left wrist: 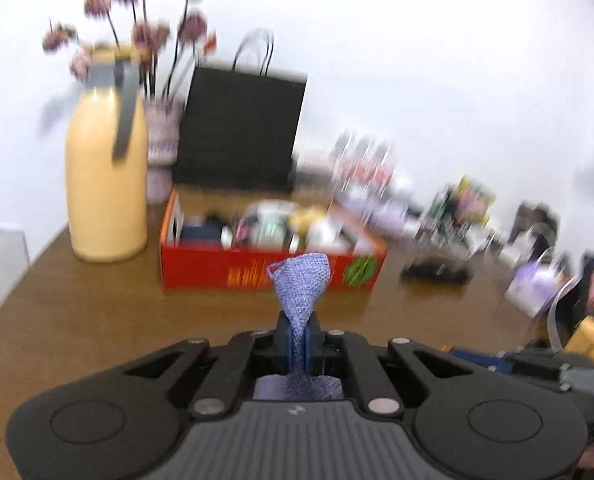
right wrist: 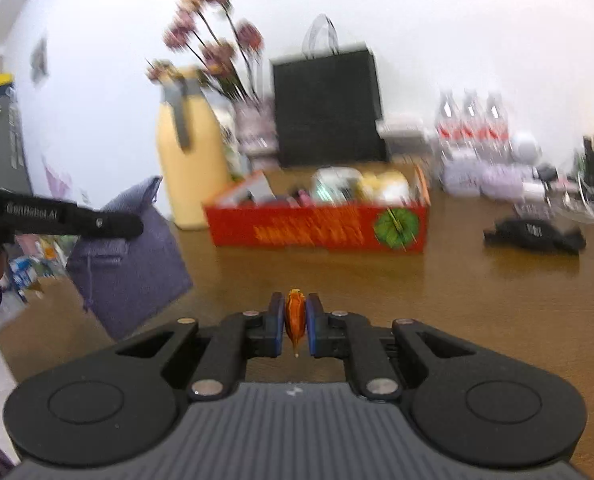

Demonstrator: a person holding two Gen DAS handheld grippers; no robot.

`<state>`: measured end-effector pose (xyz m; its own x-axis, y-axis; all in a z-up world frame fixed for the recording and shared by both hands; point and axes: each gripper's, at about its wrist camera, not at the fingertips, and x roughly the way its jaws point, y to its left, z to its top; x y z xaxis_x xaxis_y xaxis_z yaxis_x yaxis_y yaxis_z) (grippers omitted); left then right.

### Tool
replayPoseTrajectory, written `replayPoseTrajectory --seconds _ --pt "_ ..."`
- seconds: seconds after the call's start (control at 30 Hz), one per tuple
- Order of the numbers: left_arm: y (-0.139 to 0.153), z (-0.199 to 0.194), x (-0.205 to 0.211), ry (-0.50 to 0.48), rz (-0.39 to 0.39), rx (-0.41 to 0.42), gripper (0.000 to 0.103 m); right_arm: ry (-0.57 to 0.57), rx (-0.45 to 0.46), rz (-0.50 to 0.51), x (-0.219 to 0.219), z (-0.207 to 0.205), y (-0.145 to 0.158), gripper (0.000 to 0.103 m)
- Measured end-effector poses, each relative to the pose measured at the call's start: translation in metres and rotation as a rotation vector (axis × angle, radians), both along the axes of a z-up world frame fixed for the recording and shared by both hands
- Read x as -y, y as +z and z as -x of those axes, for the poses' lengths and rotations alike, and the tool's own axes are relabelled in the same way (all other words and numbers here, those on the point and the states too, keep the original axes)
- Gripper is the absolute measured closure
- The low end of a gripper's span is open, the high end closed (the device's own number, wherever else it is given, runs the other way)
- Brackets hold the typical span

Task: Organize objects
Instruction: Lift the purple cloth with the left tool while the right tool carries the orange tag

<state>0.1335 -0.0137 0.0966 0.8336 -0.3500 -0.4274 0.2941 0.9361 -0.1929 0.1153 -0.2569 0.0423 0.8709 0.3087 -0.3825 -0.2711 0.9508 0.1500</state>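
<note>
Clutter fills the red box [right wrist: 317, 228]; left fingers [left wrist: 299, 332] pinch purple cloth [left wrist: 301, 280], right fingers [right wrist: 296, 320] an orange wrapper [right wrist: 295, 314].

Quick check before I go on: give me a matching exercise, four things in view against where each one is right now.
1 purple cloth
2 orange wrapper
3 red box
4 black bag

a in the right gripper
b behind the box
c in the left gripper
d on the table, full of items

Pairs: 1-c, 2-a, 3-d, 4-b
</note>
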Motion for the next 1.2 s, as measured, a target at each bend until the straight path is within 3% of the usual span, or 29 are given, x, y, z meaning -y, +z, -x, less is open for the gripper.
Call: replayPoseTrajectory --seconds 0.17,0.43,0.57,0.63,0.73,0.83,0.97,1.07,1.13,1.2 --pt "0.024 0.006 -0.018 0.012 0.053 0.042 0.099 0.039 0.090 -0.023 -0.008 0.019 0.029 0.091" --pt "0.076 -0.028 -0.033 0.009 0.001 0.166 0.099 0.039 0.224 0.011 0.011 0.005 0.095 0.091" --pt "0.116 -0.079 -0.029 -0.019 -0.011 0.162 0.098 0.072 0.246 0.016 0.025 -0.046 0.145 0.091" --pt "0.130 -0.119 -0.018 -0.020 -0.057 0.133 0.098 0.094 0.209 0.025 0.025 -0.088 0.165 0.091" --pt "0.129 -0.182 0.002 0.000 -0.099 0.044 0.098 0.086 0.103 0.098 0.015 -0.169 0.177 0.091" --pt "0.103 -0.244 0.026 0.040 -0.164 -0.060 0.098 0.053 -0.070 0.136 0.009 -0.257 0.161 0.091" --pt "0.029 -0.311 0.069 0.085 -0.372 -0.171 0.098 -0.020 -0.296 0.151 0.014 -0.358 0.094 0.091" --pt "-0.027 -0.349 0.086 0.074 -0.378 -0.304 0.096 -0.071 -0.406 0.173 0.012 -0.395 0.040 0.091" --pt "-0.047 -0.355 0.099 0.008 -0.358 -0.344 0.083 -0.088 -0.439 0.177 0.010 -0.407 0.015 0.091" --pt "-0.054 -0.353 0.106 -0.043 -0.320 -0.339 0.053 -0.084 -0.467 0.154 0.009 -0.414 -0.002 0.088"
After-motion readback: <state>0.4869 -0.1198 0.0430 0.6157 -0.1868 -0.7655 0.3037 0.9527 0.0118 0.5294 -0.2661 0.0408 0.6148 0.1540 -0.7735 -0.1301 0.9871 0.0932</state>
